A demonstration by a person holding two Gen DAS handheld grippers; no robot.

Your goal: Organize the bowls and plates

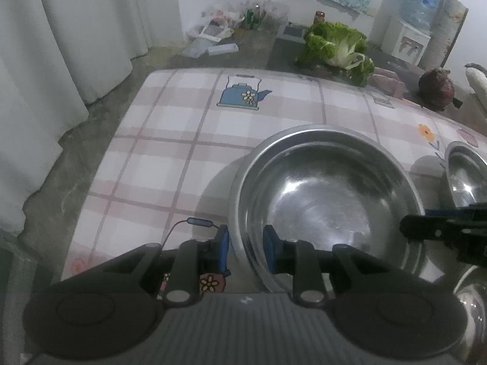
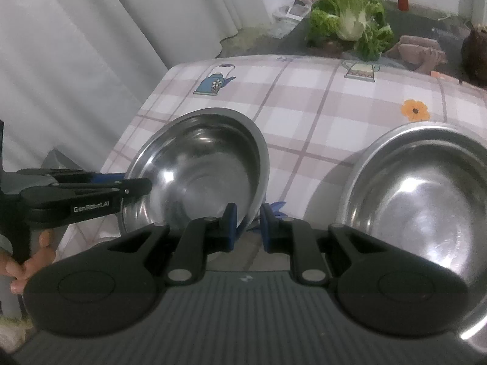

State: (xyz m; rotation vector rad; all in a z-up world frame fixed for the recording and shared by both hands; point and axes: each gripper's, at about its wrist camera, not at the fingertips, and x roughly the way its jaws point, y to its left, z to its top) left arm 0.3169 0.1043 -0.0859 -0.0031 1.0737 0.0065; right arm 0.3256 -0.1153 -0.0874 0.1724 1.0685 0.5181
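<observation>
A wide steel bowl (image 1: 322,194) sits on the checked tablecloth (image 1: 170,140), and both grippers hold it. My left gripper (image 1: 246,243) is shut on its near left rim, one blue pad inside the bowl and one outside. In the right wrist view the same bowl (image 2: 207,164) looks tilted; my right gripper (image 2: 248,222) is shut on its near right rim. The left gripper (image 2: 143,184) reaches in from the left onto the opposite rim. The right gripper (image 1: 409,228) shows at the bowl's right side. A second steel bowl (image 2: 426,200) rests to the right.
A leafy cabbage (image 1: 338,45) and a dark round vegetable (image 1: 435,86) lie beyond the table's far edge. White curtains (image 1: 61,45) hang on the left, past the table's left edge. A water dispenser (image 1: 411,27) stands at the back right. A person's hand (image 2: 30,261) grips the left handle.
</observation>
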